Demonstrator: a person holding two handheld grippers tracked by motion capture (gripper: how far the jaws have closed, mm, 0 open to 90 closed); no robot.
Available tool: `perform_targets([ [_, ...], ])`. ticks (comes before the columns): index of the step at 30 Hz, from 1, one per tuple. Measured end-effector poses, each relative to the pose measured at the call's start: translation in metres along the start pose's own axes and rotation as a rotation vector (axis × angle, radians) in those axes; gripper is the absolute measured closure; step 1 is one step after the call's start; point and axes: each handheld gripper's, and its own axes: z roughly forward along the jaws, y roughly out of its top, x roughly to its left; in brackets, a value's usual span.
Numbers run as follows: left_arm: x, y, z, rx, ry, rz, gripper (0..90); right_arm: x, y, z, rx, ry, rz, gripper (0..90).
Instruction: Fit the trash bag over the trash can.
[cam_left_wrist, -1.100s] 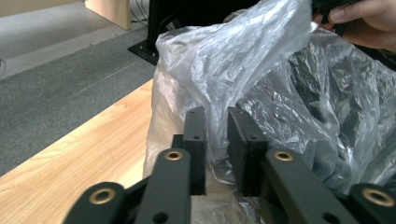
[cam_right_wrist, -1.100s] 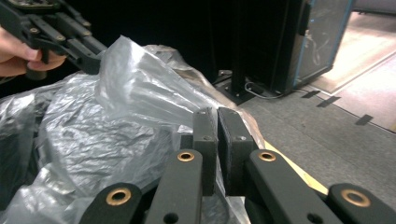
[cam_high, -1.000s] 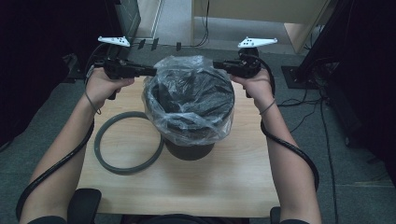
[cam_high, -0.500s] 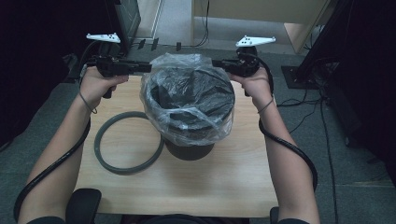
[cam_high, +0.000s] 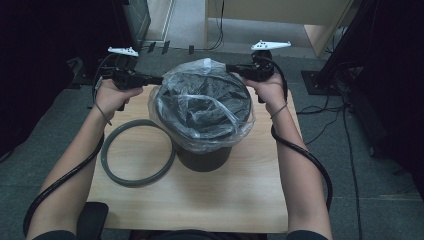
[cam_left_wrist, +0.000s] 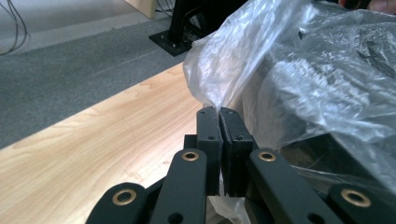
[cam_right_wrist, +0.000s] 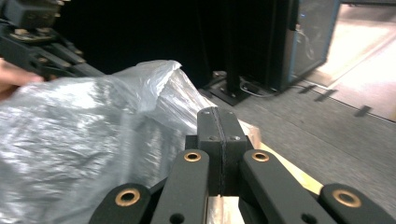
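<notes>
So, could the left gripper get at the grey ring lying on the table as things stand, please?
Probably not yet: the left gripper is shut on the plastic bag. Once it lets go, the grey ring lies uncovered beside that forearm on the table.

Light wood table (cam_high: 240, 200) on grey carpet floor (cam_high: 380, 190). On it: dark round bin (cam_high: 202, 157) w/ clear plastic bag (cam_high: 200, 107) draped over its rim, approx centre. Just left of it, grey ring (cam_high: 137, 152) lies flat, touching bin's base.

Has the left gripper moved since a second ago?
Yes. The left gripper has come down toward the wooden table's far edge, its jaws just closing on the clear plastic bag.
</notes>
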Motion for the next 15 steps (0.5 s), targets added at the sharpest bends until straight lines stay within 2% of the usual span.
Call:
perform_targets([
  [7,-0.005,-0.002,0.012,0.027,-0.004,0.023,87.6,-0.009,-0.01,0.003,0.033,-0.035,0.029,90.0],
  [9,-0.005,-0.002,0.014,0.026,-0.002,0.023,87.7,-0.01,-0.014,0.004,0.05,-0.046,0.011,90.0],
  [12,-0.003,-0.006,0.02,0.065,0.014,0.024,88.2,-0.013,-0.021,0.006,0.097,-0.093,-0.001,90.0],
  [13,-0.002,-0.008,0.021,0.067,0.01,0.021,88.1,-0.014,-0.026,0.007,0.118,-0.1,-0.008,90.0],
  [15,-0.002,-0.01,0.02,0.054,-0.003,0.021,87.3,-0.016,-0.032,0.006,0.12,-0.098,0.001,90.0],
])
